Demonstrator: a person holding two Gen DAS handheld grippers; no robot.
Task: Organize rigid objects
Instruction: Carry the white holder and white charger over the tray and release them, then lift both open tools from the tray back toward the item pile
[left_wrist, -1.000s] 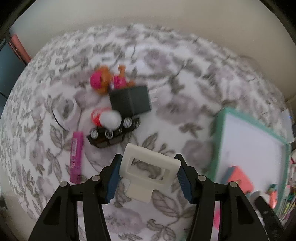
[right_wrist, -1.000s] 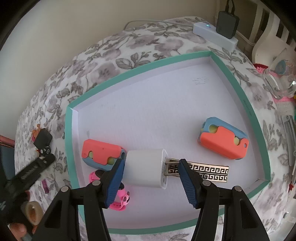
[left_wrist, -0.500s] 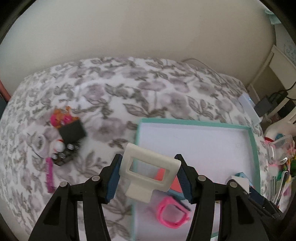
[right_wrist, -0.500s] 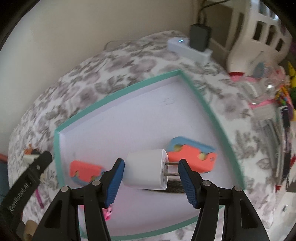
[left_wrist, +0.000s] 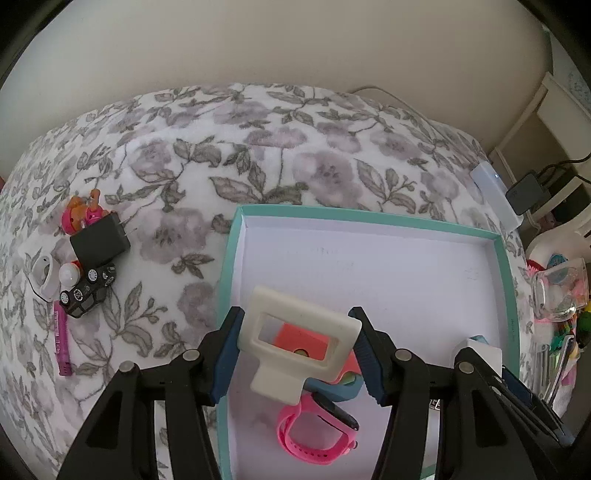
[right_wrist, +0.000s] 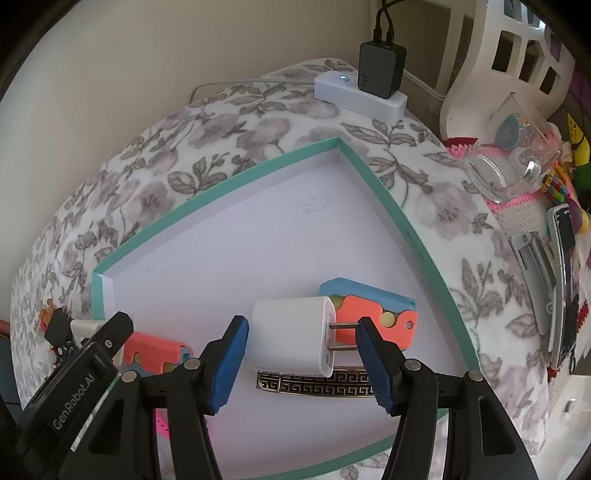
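Note:
My left gripper (left_wrist: 297, 350) is shut on a cream plastic frame piece (left_wrist: 299, 341) and holds it above the near left part of the teal-rimmed white tray (left_wrist: 369, 211). My right gripper (right_wrist: 301, 358) is shut on a white plug charger (right_wrist: 291, 338), prongs pointing right, above the tray (right_wrist: 236, 177). In the tray lie two coral-and-blue toys (right_wrist: 369, 314) (right_wrist: 155, 350), a patterned metal clip (right_wrist: 317, 384) and a pink watch (left_wrist: 317, 435).
On the flowered bedspread left of the tray lie a black charger (left_wrist: 99, 242), a toy figure (left_wrist: 79, 216), a toy car (left_wrist: 86, 290), a white ring (left_wrist: 42, 275) and a pink tube (left_wrist: 61, 338). A power strip (right_wrist: 360, 96) and clutter lie to the right.
My left gripper has carried the cream piece from over the bedspread rightward to above the tray. My right gripper has shifted a little with the white charger still in it.

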